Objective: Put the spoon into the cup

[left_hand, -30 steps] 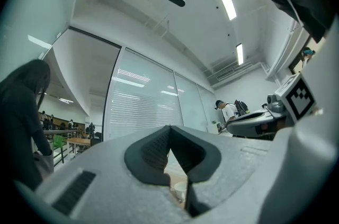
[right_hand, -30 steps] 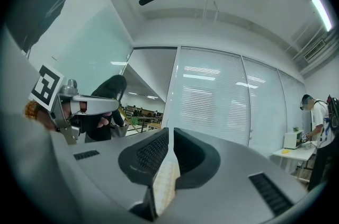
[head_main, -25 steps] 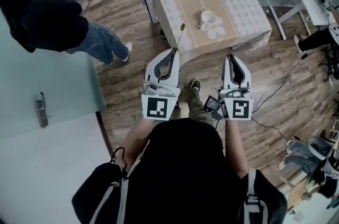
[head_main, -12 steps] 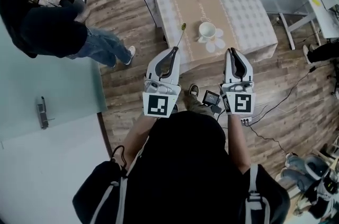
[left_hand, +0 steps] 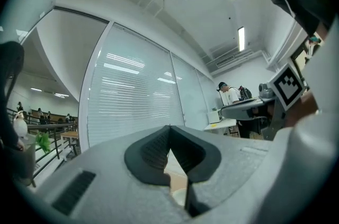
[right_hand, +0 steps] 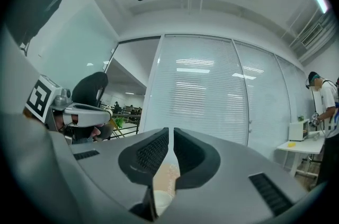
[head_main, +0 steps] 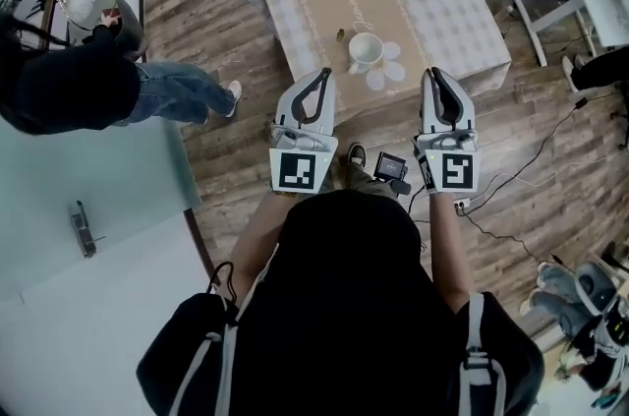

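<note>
While the left tongs (head_main: 317, 74) pinch its thin handle with jaws pressed together, the spoon (head_main: 340, 34) sticks out past their tip. Its top end is just beside the cup (head_main: 366, 50). That cup sits on the table (head_main: 442, 1), ahead of both tongs. The right tongs (head_main: 438, 75) hold nothing, with only a thin slit between their jaws. Well off to the left stands a person (head_main: 69, 89).

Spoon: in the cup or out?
Out. The spoon shows just beside the cup, outside its rim, held by the left gripper.
</note>
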A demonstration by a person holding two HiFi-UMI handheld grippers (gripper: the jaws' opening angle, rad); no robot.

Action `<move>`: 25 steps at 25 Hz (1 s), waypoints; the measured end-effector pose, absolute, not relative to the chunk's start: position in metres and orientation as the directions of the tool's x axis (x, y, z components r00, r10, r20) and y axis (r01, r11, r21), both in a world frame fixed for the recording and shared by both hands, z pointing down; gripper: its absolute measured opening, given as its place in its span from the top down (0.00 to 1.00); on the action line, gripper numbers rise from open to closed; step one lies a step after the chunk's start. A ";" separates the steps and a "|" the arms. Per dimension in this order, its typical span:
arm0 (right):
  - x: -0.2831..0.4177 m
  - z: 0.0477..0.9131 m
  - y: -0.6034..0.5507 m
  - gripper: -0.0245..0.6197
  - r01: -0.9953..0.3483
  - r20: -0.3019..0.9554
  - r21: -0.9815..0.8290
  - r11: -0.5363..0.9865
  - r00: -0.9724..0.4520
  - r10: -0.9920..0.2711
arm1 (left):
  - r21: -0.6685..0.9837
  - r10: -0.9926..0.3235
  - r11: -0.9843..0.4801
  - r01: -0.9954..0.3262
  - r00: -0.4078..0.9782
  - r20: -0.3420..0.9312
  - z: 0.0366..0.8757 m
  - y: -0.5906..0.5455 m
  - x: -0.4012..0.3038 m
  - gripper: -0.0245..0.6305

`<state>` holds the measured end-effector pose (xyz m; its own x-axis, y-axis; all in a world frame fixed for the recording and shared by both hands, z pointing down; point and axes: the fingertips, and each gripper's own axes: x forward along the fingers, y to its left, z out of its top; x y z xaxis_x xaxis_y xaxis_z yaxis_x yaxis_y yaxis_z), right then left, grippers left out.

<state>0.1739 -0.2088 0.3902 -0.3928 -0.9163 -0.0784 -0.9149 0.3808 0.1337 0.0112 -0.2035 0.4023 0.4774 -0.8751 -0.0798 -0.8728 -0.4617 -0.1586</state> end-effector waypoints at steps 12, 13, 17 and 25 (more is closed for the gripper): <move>0.189 0.410 -0.221 0.92 -0.937 -0.037 0.118 0.328 -0.334 -0.942 | -0.116 -0.845 -0.531 -0.840 0.534 0.002 0.482 -0.250 0.034 0.94; 0.190 0.411 -0.221 0.92 -0.938 -0.036 0.118 0.326 -0.333 -0.942 | -0.121 -0.841 -0.538 -0.834 0.541 0.010 0.489 -0.253 0.037 0.94; 0.195 0.415 -0.226 0.92 -0.941 -0.029 0.119 0.317 -0.323 -0.946 | -0.113 -0.826 -0.564 -0.818 0.562 0.046 0.515 -0.263 0.050 0.94; 0.204 0.420 -0.234 0.92 -0.944 -0.024 0.118 0.310 -0.314 -0.949 | -0.089 -0.793 -0.604 -0.792 0.586 0.164 0.580 -0.285 0.074 0.94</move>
<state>0.2043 -0.2336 0.4200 -0.3143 -0.9490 -0.0239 -0.9435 0.3095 0.1183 0.0743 -0.2848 0.5798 0.5864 -0.7933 0.1637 -0.7922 -0.6038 -0.0886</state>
